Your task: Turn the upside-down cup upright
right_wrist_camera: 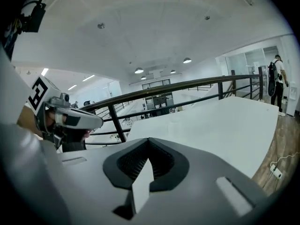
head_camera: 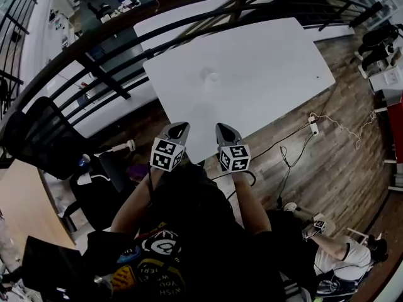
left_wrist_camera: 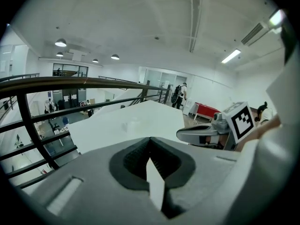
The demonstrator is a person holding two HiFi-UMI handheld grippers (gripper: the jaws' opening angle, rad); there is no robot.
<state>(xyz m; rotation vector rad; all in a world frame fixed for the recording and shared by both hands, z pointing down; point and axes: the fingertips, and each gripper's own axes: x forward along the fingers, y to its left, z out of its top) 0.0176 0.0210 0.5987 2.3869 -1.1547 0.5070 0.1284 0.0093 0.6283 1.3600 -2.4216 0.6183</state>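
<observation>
A small pale cup [head_camera: 212,77] stands upside down on the white table [head_camera: 271,74], toward its far left part; in the left gripper view the cup [left_wrist_camera: 126,124] is only a faint shape. My left gripper [head_camera: 179,128] and right gripper [head_camera: 224,129] hover side by side at the table's near edge, well short of the cup. Both are shut with nothing between their jaws. The left gripper [left_wrist_camera: 150,144] sees the right gripper [left_wrist_camera: 206,135] beside it. The right gripper [right_wrist_camera: 149,146] sees the left gripper [right_wrist_camera: 70,118] at its left.
A black railing [head_camera: 94,65] curves round the table's far and left sides. On the wooden floor at the right lie a power strip [head_camera: 313,126] and cables. A black chair [head_camera: 44,137] stands at the left. A person [head_camera: 343,253] sits low at the right.
</observation>
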